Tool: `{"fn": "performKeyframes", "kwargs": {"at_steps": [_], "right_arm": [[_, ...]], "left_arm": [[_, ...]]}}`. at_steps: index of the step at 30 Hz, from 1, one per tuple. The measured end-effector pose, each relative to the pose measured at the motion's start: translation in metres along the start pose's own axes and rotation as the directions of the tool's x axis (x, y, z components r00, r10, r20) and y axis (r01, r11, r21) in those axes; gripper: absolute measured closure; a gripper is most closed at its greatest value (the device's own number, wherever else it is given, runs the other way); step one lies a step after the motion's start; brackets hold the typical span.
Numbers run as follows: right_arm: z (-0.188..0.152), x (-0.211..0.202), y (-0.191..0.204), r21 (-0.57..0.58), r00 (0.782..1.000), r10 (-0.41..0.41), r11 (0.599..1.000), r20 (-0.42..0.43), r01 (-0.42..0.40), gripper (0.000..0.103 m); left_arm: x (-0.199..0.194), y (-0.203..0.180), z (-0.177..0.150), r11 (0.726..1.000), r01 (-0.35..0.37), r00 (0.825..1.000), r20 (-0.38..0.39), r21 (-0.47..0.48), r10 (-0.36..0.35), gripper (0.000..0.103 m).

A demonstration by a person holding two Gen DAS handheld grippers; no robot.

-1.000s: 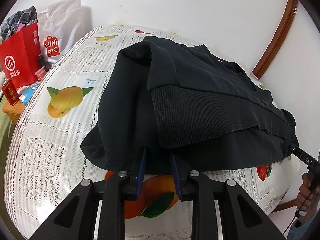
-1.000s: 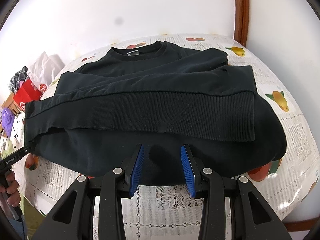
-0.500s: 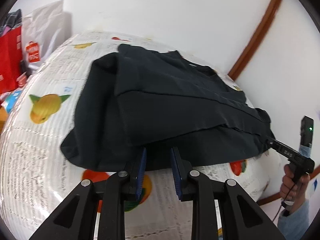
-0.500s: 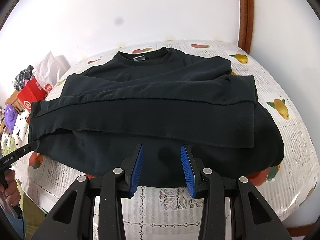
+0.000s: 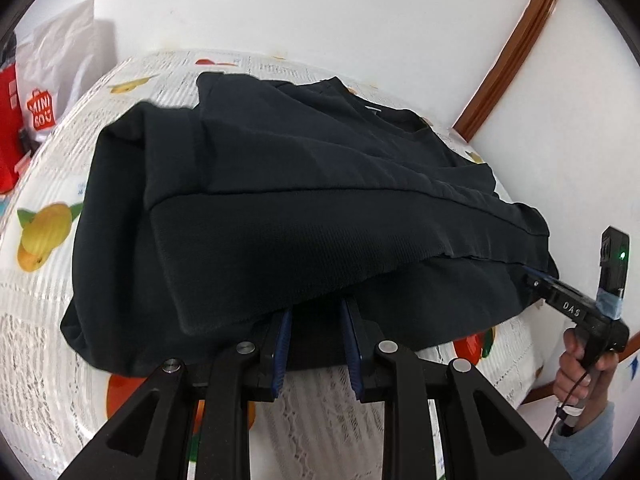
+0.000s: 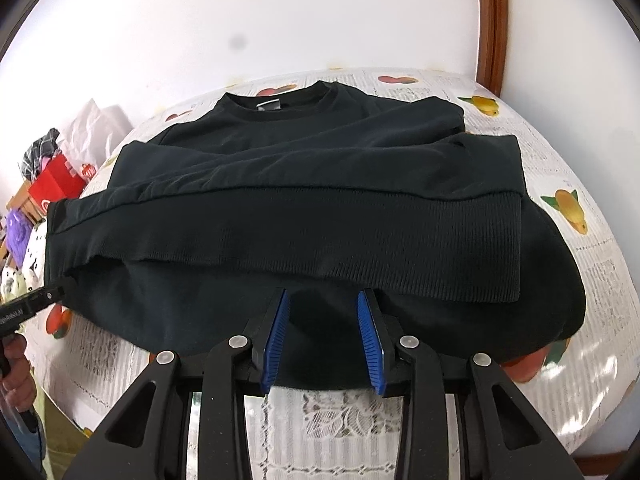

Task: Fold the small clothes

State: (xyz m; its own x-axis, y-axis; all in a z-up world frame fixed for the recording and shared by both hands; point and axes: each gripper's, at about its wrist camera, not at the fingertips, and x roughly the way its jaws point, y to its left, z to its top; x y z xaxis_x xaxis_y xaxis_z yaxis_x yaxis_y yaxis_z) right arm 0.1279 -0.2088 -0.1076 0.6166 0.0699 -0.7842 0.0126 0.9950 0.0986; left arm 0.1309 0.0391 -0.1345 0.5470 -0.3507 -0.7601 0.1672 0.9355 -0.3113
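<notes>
**Inspector:** White walls back the scene; a brown wooden trim [image 6: 490, 20] runs up the corner. The table [image 6: 580, 264] carries a white lace cloth printed with fruit and newsprint-style text, too small to read.

**Clerk:** And the garment?

**Inspector:** A black sweatshirt [image 6: 320, 184] lies across the table, collar toward the wall, its ribbed hem band folded up over the body. A small tag sits inside the collar; its writing is illegible.

**Clerk:** Left gripper?

**Inspector:** The left gripper [image 5: 316, 322] has its blue-padded jaws parted, tips tucked under the near edge of the ribbed hem. Cloth lies between them, but the pads do not press on it.

**Clerk:** Right gripper?

**Inspector:** The right gripper [image 6: 323, 312] likewise stands parted at the near hem, fabric between the pads, nothing clamped. Seen from the left wrist camera, its body reads "DAS" and a green light shows on its mounted unit.

**Clerk:** Other markings?

**Inspector:** A white bag [image 5: 60, 80] beside the table reads "MINISO". A red bag [image 6: 54, 184] stands next to it; its logo is unreadable.
</notes>
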Motion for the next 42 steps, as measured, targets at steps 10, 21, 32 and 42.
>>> {"fn": "performKeyframes", "kwargs": {"at_steps": [10,21,32,42], "right_arm": [[0.02,0.024,0.01,-0.046,0.999,-0.052,0.998,-0.014,0.052,0.069],[0.044,0.029,0.008,-0.047,0.999,-0.039,0.998,0.014,0.04,0.069],[0.103,0.052,0.004,-0.043,0.996,-0.027,0.999,0.085,0.03,0.069],[0.135,0.011,-0.016,0.002,0.977,-0.019,1.0,0.212,0.019,0.067]], "left_arm": [[0.012,-0.022,0.015,0.997,-0.034,0.999,-0.016,0.071,0.035,0.08],[0.006,-0.03,0.037,0.993,-0.088,0.993,0.08,0.081,0.082,0.08],[0.032,-0.029,0.086,0.987,-0.142,0.983,0.124,0.074,0.132,0.08],[0.062,-0.021,0.123,0.983,-0.18,0.978,0.116,0.04,0.174,0.08]]}}
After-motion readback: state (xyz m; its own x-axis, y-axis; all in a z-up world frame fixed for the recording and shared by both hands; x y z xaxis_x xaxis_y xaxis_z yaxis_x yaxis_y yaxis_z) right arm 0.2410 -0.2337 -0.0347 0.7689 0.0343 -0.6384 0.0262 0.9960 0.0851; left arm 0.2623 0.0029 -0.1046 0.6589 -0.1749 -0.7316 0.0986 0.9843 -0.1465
